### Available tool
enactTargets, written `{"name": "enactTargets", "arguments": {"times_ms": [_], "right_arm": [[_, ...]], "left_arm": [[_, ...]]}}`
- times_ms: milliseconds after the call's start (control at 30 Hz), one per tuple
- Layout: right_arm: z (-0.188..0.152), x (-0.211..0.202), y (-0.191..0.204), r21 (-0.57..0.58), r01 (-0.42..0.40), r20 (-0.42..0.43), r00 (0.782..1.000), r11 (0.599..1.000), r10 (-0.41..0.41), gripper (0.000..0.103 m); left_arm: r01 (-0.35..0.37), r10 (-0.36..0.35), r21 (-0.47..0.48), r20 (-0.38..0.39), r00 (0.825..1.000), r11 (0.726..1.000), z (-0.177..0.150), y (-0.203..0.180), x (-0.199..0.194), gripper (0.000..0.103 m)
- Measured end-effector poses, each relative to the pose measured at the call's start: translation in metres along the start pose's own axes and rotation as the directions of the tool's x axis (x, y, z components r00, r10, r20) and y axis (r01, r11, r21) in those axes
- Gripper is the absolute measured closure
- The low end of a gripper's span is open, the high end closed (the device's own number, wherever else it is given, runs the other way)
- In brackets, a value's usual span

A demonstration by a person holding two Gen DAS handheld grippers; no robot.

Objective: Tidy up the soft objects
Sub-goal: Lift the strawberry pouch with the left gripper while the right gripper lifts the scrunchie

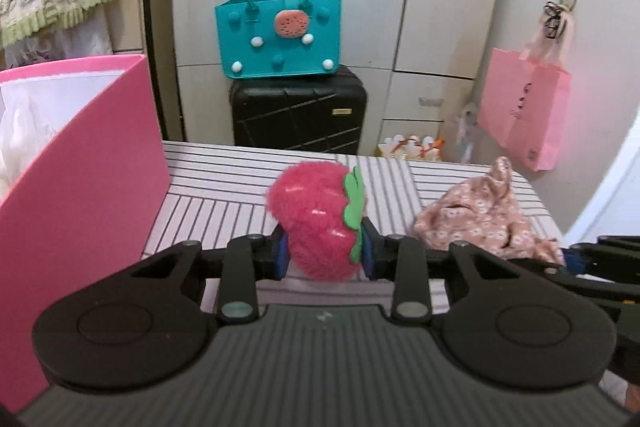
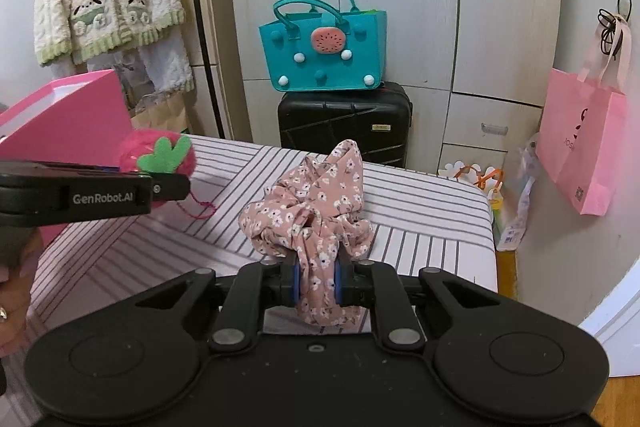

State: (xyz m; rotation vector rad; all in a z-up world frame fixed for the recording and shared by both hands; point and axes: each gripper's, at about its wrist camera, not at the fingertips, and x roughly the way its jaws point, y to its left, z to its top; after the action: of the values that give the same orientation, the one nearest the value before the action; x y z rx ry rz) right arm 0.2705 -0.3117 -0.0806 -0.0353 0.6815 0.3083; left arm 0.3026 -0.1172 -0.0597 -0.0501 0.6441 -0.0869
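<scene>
At the far left of both views stands the pink box, open at the top, with something white showing inside it in the left wrist view; judged from the task, it is the likely place for the soft things, and the coming move turns on how each held thing lies from it. In the left wrist view the left gripper pinches the strawberry between its blue pads, low in the middle of the frame; the toy's long axis runs up and slightly left, away from the camera, with its green leaf against the right pad. The box wall sits just left of that gripper, so the left hand looks the nearer of the two to the box. The strawberry seems lifted off the striped cloth, though how far clear it is I cannot tell. Further right, the floral cloth lies bunched at mid-right of that frame. In the right wrist view the right gripper is pressed onto the cloth's near fold, low in the middle, and the bulk of the fabric heaps up ahead of the pads, its peak pointing up the frame, part of it resting on the striped surface. From this gripper the box lies at upper left, beyond the left gripper and the strawberry, so the right hand would probably have to cross behind or wait.
</scene>
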Motion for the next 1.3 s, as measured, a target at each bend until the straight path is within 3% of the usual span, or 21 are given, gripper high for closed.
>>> {"name": "enactTargets", "arguments": {"times_ms": [133, 267, 500, 700, 967, 1133, 1300], "right_arm": [[-0.004, -0.012, 0.009, -0.009, -0.009, -0.04, 0.999, 1.0, 0.008, 0.085], [-0.007, -0.029, 0.018, 0.006, -0.023, -0.042, 0.999, 1.0, 0.023, 0.085], [-0.019, -0.059, 0.038, -0.024, -0.038, -0.061, 0.997, 0.999, 0.037, 0.085], [-0.028, -0.086, 0.047, -0.004, -0.06, -0.066, 0.996, 0.998, 0.059, 0.084], [-0.037, -0.111, 0.059, 0.005, -0.094, -0.086, 0.992, 0.996, 0.094, 0.083], [-0.038, -0.127, 0.069, -0.004, -0.107, -0.09, 0.99, 0.994, 0.106, 0.081], [-0.038, -0.139, 0.079, 0.001, -0.131, -0.11, 0.985, 0.991, 0.131, 0.081]], "left_arm": [[0.048, -0.048, 0.004, -0.01, 0.999, 0.999, -0.005, -0.001, -0.015, 0.071], [0.116, -0.116, 0.001, -0.068, 0.991, 0.993, -0.01, -0.001, -0.027, 0.071], [0.169, -0.168, 0.023, -0.068, 0.984, 0.985, -0.018, -0.001, -0.06, 0.071], [0.264, -0.257, 0.039, -0.125, 0.958, 0.964, -0.026, 0.003, -0.085, 0.071], [0.301, -0.282, 0.127, -0.147, 0.948, 0.945, -0.037, 0.014, -0.122, 0.071], [0.393, -0.359, 0.139, -0.22, 0.907, 0.909, -0.037, 0.023, -0.139, 0.071], [0.376, -0.325, 0.227, -0.232, 0.917, 0.898, -0.041, 0.024, -0.157, 0.071]]}}
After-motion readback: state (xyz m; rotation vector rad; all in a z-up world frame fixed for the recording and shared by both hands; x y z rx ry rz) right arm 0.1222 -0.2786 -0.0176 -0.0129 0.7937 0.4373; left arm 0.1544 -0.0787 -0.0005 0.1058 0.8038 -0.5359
